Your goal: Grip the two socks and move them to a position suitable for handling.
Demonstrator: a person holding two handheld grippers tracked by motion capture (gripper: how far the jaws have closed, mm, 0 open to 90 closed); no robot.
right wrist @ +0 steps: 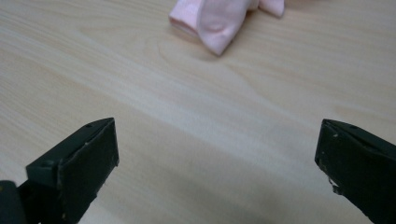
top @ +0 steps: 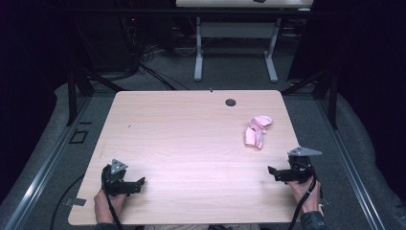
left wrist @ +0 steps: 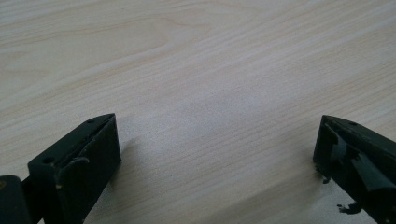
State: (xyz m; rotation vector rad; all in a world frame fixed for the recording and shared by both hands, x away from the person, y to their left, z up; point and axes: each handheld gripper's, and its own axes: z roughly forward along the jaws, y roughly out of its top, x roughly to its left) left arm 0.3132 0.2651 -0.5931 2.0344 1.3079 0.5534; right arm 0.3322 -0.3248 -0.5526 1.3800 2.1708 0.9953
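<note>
A crumpled pink cloth (top: 257,131) lies on the right half of the light wooden table (top: 191,143). In the right gripper view the pink cloth (right wrist: 219,18) sits ahead of the jaws at the top edge. My right gripper (top: 274,173) rests low over the table's near right corner, open, with nothing between its jaws (right wrist: 217,154). My left gripper (top: 139,184) sits near the front left corner, also open and empty (left wrist: 217,149), above bare wood.
A small dark round grommet (top: 231,102) is set into the table near its far edge. Beyond the table stand a second desk's white legs (top: 198,52) and cables on grey carpet. Black frame posts (top: 72,91) flank both sides.
</note>
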